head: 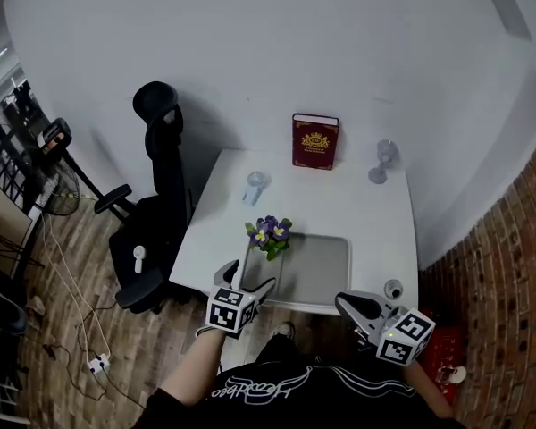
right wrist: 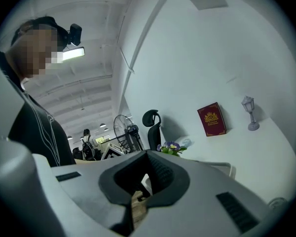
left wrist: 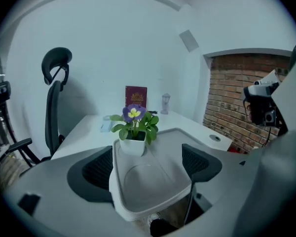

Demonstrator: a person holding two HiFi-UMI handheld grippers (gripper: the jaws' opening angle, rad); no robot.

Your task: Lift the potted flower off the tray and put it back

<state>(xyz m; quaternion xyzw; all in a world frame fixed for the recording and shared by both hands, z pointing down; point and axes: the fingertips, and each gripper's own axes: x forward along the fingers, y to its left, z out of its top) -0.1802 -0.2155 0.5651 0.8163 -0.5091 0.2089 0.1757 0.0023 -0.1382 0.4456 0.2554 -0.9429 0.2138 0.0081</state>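
Potted flower: on tray corner.
Left hand-held gripper: spread, at tray edge.
Right hand-held gripper: pressed together.

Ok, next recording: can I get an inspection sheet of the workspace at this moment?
Surface: white table, set against a white wall.
Job's things: purple potted flower in a white pot, upright in the far left corner of the grey plastic tray.
Clutter: dark red book upright at the wall; small clear lantern ornament; pale blue object, kind unclear.
Grippers: left gripper open at the tray's near left corner, short of the pot; right gripper shut, empty, off the table's front edge.
Cables: white cables and power strip on the wooden floor.
Surroundings: black office chair left; brick wall right.
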